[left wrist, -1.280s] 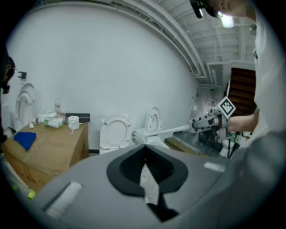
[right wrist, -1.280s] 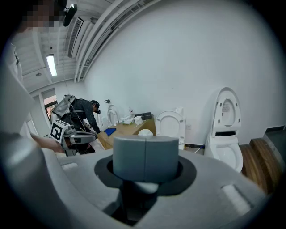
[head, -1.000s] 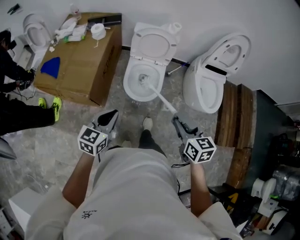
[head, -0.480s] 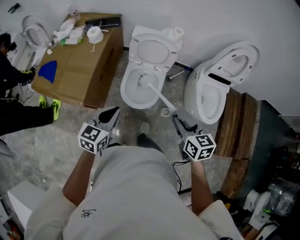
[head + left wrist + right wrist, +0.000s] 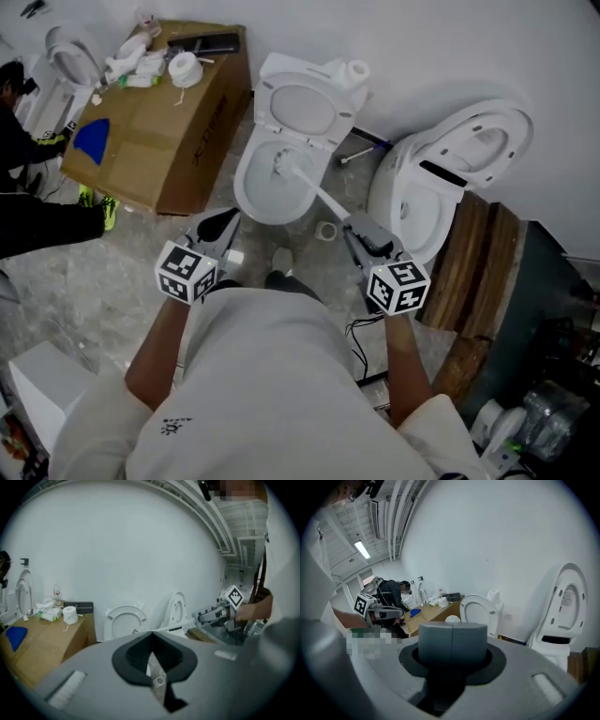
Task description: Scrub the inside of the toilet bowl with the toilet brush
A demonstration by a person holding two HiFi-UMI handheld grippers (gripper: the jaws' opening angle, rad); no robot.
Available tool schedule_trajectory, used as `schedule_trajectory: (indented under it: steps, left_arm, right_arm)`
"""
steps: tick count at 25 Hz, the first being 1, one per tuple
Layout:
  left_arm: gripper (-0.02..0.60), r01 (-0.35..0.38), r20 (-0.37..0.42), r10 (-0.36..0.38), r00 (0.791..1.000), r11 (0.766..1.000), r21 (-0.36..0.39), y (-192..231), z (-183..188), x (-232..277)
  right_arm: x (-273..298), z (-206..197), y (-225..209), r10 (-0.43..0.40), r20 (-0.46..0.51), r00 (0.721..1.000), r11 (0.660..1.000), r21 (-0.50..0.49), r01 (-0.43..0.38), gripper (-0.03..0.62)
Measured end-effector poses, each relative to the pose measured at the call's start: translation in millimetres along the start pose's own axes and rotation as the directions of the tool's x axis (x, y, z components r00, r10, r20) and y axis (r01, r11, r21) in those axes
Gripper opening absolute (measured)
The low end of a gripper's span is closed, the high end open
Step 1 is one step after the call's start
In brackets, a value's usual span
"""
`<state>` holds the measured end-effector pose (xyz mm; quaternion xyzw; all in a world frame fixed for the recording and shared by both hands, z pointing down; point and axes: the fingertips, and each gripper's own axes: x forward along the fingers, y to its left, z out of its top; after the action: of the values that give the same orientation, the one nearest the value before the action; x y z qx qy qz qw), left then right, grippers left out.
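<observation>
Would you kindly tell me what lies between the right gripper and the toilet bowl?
In the head view, the white toilet brush handle bridges it, running from the right gripper into the toilet bowl.

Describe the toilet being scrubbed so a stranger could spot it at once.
Against the white wall, right of the cardboard box, stand two toilets. The scrubbed toilet is nearest the box, alone in having the toilet brush in its bowl.

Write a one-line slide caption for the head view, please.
Right claw holds the toilet brush, its head inside the toilet bowl; left claw hangs shut and empty.
</observation>
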<state>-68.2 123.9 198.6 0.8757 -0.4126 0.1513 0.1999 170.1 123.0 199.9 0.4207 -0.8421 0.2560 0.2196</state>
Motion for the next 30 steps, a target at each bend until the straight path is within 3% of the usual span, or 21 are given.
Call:
schedule_trajectory:
  steps: [15,30]
  left_arm:
    - [-0.012,-0.062,-0.063,0.06,0.996,0.998,-0.028,0,-12,22]
    - [-0.012,0.016,-0.107,-0.022,0.994,0.998,-0.055,68,-34,69]
  right_arm:
    - [51,-24,-46,0.07,-0.115,0.991,0.997,0.019,-0.068,0.149]
    - [159,-73,-50,-0.023,-0.252,0.967,0.993,0.108,0.052,0.149]
